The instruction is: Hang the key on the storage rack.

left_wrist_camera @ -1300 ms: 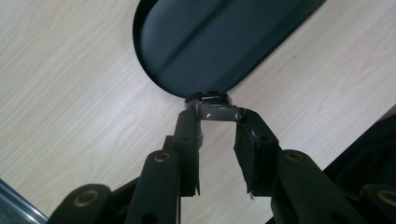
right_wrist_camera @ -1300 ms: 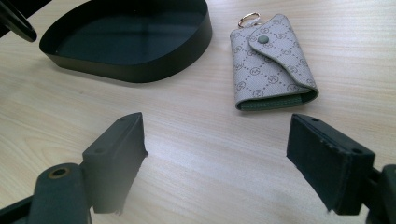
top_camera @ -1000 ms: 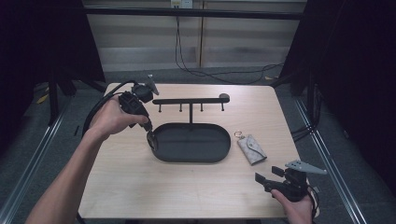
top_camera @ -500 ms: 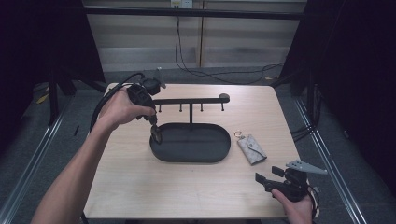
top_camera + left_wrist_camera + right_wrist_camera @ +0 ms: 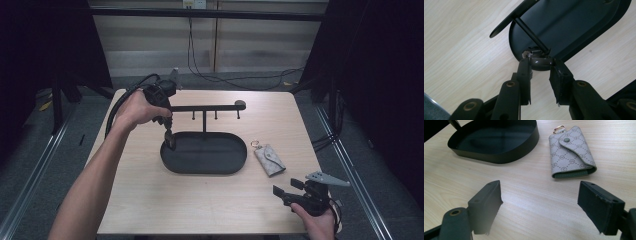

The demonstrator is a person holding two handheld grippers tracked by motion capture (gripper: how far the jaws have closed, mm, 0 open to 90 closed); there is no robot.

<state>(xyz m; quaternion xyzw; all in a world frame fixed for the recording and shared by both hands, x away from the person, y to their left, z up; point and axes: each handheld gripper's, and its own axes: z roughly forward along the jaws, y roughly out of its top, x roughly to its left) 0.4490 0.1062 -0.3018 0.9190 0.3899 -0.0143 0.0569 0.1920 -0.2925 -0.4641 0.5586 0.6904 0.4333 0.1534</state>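
Observation:
A black oval tray [image 5: 227,167] with a T-shaped hook stand [image 5: 210,107] sits mid-table. My left gripper [image 5: 170,141] points down at the tray's left end, shut on a small dark brown glossy object [image 5: 540,61] with a metal clip. In the left gripper view, my left gripper [image 5: 540,68] holds it just over the tray's rim [image 5: 514,47], beside the stand's post [image 5: 530,33]. A grey patterned key pouch [image 5: 269,159] lies right of the tray. My right gripper [image 5: 287,189] rests open near the front right edge. The right gripper view has the key pouch [image 5: 571,152] beyond my right gripper [image 5: 540,195].
In the right gripper view the tray's wall [image 5: 499,157] lies ahead to the left. Bare wooden tabletop [image 5: 200,205] stretches in front of the tray. A black cable trails from the left gripper toward the table's back left corner.
The left hand has moved to the right and a little farther back, bringing its jaws with the dark object from beside the tray to its left end. The right gripper has stayed put.

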